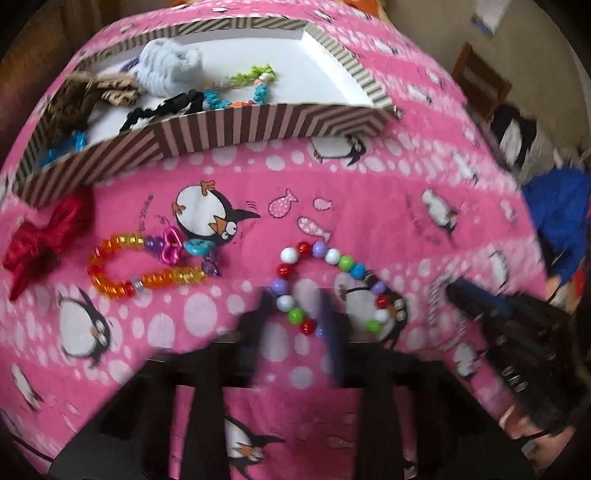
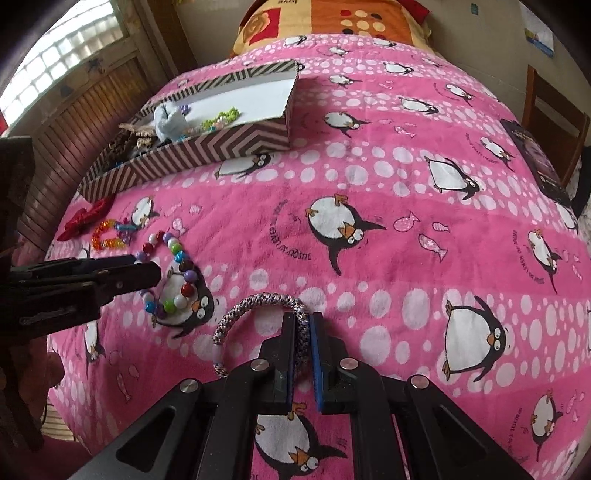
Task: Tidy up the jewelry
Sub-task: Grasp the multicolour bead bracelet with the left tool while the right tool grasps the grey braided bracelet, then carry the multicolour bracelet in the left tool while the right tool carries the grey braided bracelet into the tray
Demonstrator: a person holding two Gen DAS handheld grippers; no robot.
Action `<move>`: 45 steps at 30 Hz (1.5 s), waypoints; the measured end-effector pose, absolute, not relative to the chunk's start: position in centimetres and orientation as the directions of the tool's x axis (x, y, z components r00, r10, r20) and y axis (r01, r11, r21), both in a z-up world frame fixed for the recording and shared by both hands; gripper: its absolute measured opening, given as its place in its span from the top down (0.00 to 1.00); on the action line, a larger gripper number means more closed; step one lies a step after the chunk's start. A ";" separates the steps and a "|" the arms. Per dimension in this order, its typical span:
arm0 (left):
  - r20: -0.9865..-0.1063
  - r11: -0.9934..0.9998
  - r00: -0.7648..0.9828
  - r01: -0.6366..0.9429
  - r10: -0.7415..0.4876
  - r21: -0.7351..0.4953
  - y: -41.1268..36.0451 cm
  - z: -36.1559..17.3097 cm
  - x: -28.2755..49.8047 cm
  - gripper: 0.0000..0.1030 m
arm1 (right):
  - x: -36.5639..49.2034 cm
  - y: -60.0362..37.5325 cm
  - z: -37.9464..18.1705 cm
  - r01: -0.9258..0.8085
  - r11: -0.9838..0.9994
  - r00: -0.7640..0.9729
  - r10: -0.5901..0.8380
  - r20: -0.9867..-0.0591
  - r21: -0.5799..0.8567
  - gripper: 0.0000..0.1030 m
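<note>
A striped box holds several hair ties and bracelets. On the pink penguin blanket lie a round-bead bracelet, an orange-yellow bead bracelet and a red bow. My left gripper is open, its blurred fingers straddling one side of the round-bead bracelet. My right gripper is shut on a speckled braided bracelet, just above the blanket.
The blanket covers a bed with a patterned pillow at the far end. A dark book lies at the right edge. A wooden chair stands beyond. A wooden wall panel runs along the left.
</note>
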State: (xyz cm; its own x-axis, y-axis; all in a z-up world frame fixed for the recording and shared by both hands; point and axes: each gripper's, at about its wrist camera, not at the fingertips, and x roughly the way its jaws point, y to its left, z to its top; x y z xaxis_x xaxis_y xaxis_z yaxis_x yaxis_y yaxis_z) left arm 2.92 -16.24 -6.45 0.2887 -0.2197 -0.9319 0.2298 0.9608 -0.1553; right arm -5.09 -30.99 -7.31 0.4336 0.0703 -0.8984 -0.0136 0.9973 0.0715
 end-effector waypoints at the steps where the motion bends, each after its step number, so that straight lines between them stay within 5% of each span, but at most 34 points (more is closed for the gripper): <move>1: -0.930 0.959 0.295 0.239 -0.219 -0.150 -16.1 -6.4 2.9 0.89 | -5.1 -31.1 -7.4 -0.011 0.997 0.441 0.077 -0.894 0.080 0.93; 12: -0.903 0.946 0.317 0.239 -0.291 -0.220 -14.1 -2.7 2.2 0.92 | -4.6 -30.5 -4.4 -0.029 0.994 0.493 0.109 -0.863 0.109 0.93; 32: -0.815 0.954 0.521 0.274 -0.254 -0.122 -11.3 8.1 8.6 0.92 | 2.8 -26.9 1.0 -0.139 0.986 0.553 0.152 -0.819 0.089 0.93; 45: -0.804 0.960 0.538 0.241 -0.252 -0.139 -10.6 9.8 13.4 0.92 | 6.2 -26.2 1.7 -0.158 0.983 0.557 0.167 -0.814 0.094 0.93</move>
State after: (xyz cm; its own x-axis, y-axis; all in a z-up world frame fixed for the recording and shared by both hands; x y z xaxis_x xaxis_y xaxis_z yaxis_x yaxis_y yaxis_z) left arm 13.42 -10.55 9.75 0.5382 -0.2515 -0.8044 0.2411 0.9605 -0.1390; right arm 6.24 -26.19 1.67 0.5568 0.1673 -0.8136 -0.1584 0.9829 0.0937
